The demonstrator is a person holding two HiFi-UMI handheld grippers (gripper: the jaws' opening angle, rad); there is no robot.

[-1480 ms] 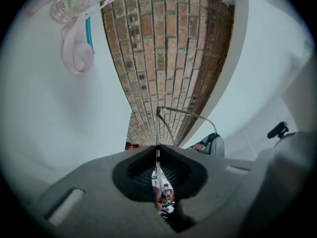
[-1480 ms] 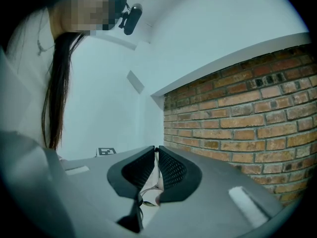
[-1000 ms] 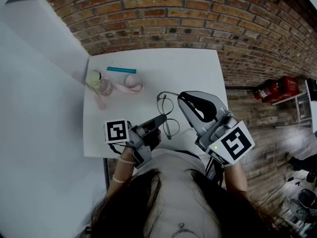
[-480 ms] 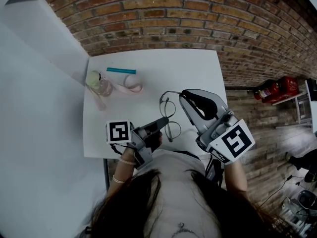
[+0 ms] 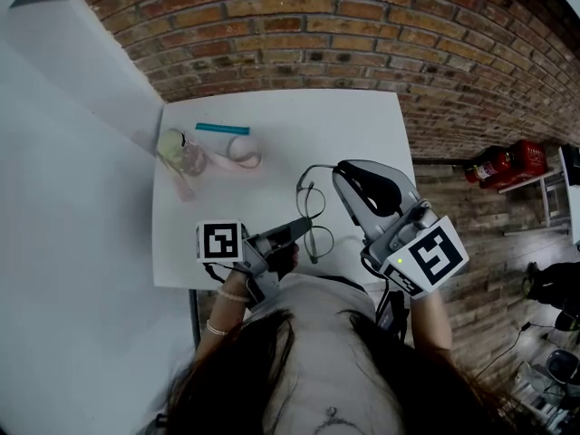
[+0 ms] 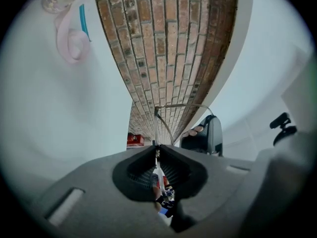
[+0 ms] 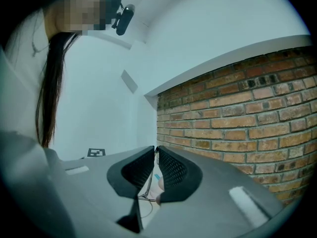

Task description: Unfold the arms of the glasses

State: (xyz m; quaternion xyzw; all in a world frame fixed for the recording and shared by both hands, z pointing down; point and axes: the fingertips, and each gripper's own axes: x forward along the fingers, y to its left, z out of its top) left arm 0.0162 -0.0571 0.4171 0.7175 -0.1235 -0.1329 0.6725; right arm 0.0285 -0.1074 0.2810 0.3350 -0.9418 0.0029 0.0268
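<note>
Now, from left to right:
- A teal stick (image 5: 222, 128) and a pink band (image 5: 237, 155) are lying at the far left of the white counter (image 5: 272, 116), well apart from everything else.
- The left claw (image 5: 302, 226) is clenching the wire frame of the glasses (image 5: 311, 201), which are sitting over the near part of the counter.
- The right claw (image 5: 343, 169) is pinching the end of one thin arm, which is curving away from the lenses.
- A red object (image 5: 507, 163) is lying on the floor.
</note>
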